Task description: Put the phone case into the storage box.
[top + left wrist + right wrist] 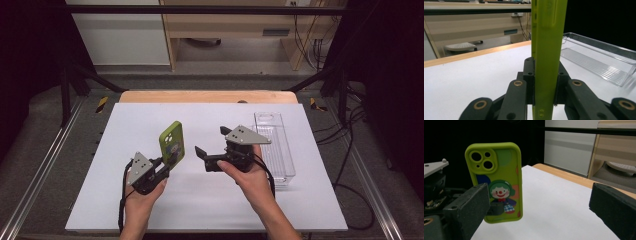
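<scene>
Left gripper (167,164) is clamped on the lower end of the green phone case (172,142), holding it upright above the white table (150,115), clear of the surface. In the left gripper view the jaws pinch the case (547,50) across its thin dimension, pads flat against front and back, so you see it edge-on between them.

You seem to be holding it this way as a presentation: the printed back with its camera cutout faces your right gripper (210,152), likely for a handover or a second grip.

Right gripper stands wide open with nothing in it. In its own view the case (496,182) stands upright between the two spread jaws but farther off, not yet touched by either. The clown print and lens holes face that camera squarely.

Clear plastic tray (277,150) lies empty on the table just beyond your right hand (252,177), probably where the case is meant to go.

Judgement: the right gripper would need to close in around the case's upper half before you let go on the left.
</scene>
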The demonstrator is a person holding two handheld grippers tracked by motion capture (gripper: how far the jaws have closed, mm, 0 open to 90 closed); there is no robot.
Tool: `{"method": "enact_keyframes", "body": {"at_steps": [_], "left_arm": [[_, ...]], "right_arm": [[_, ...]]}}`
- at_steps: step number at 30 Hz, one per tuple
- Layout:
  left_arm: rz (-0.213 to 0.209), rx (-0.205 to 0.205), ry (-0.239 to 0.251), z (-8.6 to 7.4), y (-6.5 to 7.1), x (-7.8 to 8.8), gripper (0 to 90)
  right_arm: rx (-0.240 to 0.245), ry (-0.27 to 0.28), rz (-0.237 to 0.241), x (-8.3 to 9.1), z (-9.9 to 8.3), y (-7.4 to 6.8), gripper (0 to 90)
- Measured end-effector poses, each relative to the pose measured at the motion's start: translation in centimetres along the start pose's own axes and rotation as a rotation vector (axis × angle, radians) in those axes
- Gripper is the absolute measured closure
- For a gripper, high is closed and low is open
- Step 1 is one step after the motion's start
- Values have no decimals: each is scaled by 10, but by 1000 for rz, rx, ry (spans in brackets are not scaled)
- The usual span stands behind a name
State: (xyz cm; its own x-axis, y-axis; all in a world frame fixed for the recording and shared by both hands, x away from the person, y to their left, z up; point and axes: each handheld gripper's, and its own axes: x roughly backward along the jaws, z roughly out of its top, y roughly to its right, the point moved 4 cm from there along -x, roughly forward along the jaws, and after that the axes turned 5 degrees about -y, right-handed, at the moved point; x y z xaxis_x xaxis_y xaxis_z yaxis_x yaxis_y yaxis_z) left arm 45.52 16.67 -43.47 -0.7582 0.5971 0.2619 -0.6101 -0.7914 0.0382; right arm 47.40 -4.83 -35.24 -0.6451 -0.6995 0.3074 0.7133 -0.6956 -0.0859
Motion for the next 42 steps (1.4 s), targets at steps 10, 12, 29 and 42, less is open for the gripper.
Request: {"method": "enact_keyframes", "body": {"at_steps": [10, 12, 29, 42], "left_arm": [[-41, 27, 1, -1, 10, 0, 769], [-52, 32, -2, -2, 11, -1, 769], [-118, 86, -9, -10, 21, -7, 769], [-146, 91, -15, -13, 29, -11, 769]], "right_arm": [[7, 29, 25, -2, 0, -10, 28], [9, 35, 23, -3, 0, -11, 28], [-1, 57, 40, -24, -9, -25, 28], [5, 44, 79, -35, -11, -37, 26]]}}
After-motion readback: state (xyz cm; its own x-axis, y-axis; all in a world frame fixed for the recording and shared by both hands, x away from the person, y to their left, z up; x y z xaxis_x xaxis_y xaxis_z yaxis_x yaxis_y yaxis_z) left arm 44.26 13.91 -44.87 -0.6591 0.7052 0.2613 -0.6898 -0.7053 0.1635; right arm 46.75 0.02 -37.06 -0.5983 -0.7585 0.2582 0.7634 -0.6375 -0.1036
